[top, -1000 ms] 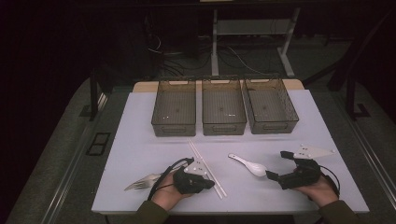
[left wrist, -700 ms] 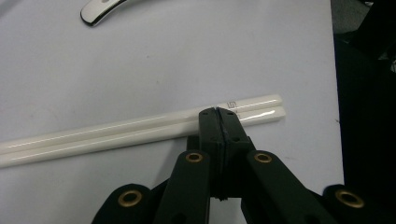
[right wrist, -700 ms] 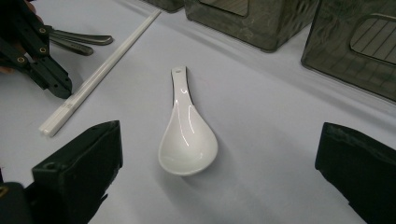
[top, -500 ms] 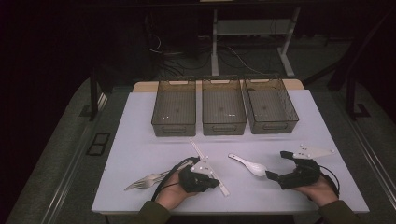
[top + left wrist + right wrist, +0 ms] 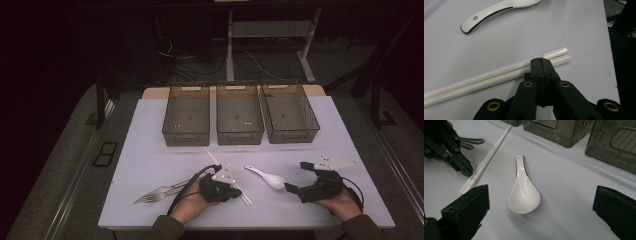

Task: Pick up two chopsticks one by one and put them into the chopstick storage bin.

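Observation:
A pair of white chopsticks lies slantwise on the white table. My left gripper is shut, its joined tips resting on the chopsticks near one end; nothing is between the jaws of this gripper. A white ceramic spoon lies to its right, bowl toward my right gripper, which stands wide open just short of it. In the right gripper view the spoon lies ahead between the spread jaws of that gripper, untouched. A metal fork lies left of the left hand.
Three dark see-through bins stand side by side at the back of the table. The table's front edge runs close under both hands. Dark floor, cables and a desk frame lie beyond.
My left gripper has slid right, off the fork and onto the chopsticks. The right gripper and the spoon have stayed put.

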`<state>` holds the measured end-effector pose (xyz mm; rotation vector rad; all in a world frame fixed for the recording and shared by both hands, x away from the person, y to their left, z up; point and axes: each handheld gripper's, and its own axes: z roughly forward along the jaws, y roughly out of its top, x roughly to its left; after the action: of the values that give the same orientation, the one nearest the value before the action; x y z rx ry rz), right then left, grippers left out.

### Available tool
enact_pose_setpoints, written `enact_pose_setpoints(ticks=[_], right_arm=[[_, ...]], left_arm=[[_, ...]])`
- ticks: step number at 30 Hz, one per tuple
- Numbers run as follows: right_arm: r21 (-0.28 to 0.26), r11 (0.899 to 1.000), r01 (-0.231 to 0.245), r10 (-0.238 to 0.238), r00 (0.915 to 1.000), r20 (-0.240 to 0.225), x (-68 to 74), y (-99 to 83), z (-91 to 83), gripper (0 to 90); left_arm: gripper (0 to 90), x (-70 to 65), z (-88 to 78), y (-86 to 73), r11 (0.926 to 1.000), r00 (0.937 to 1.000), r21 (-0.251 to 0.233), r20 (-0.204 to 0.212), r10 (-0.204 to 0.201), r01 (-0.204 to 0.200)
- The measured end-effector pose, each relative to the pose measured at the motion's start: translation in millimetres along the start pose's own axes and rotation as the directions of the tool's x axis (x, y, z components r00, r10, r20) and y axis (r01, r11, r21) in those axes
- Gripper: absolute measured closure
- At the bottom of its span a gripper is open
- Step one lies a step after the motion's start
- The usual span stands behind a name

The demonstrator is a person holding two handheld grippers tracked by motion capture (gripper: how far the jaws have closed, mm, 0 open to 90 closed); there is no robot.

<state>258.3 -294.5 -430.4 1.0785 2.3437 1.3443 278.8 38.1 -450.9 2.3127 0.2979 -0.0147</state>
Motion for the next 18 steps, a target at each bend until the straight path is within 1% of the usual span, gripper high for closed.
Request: enact_pose_setpoints(ticks=[10,13,14,15,16,18], right_arm=[[0.0,1.0,0.0,0.0,1.0,0.001,-0.2,0.0,-0.1,0.8],[0.0,1.0,0.0,0.0,1.0,0.001,-0.2,0.0,-0.2,0.8],[0.0,1.0,0.0,0.0,1.0,0.001,-0.2,0.0,-0.3,0.9],[0.0,1.0,0.0,0.0,1.0,0.001,-0.3,0.0,-0.4,0.9],[0.0,1.0,-0.001,0.001,1.0,0.001,-0.3,0.0,-0.4,0.9],[0.0,1.0,0.0,0.0,1.0,0.001,-0.5,0.0,-0.4,0.9]], left_arm=[[89.2,1.8,10.3,9.4,0.9998,0.9998,-0.005,-0.004,0.019,-0.019],[89.2,1.8,14.5,12.6,0.9998,0.9999,-0.016,-0.002,0.012,-0.012],[89.2,3.4,15.8,14.0,0.9994,0.9995,-0.015,-0.008,0.031,-0.032],[89.2,4.7,16.1,15.1,0.9987,0.9987,-0.004,-0.004,0.05,-0.05],[89.2,4.4,17.4,15.7,0.999,0.9991,-0.01,-0.005,0.043,-0.043],[89.3,5.1,18.3,16.5,0.9988,0.9989,-0.011,-0.005,0.047,-0.047]])
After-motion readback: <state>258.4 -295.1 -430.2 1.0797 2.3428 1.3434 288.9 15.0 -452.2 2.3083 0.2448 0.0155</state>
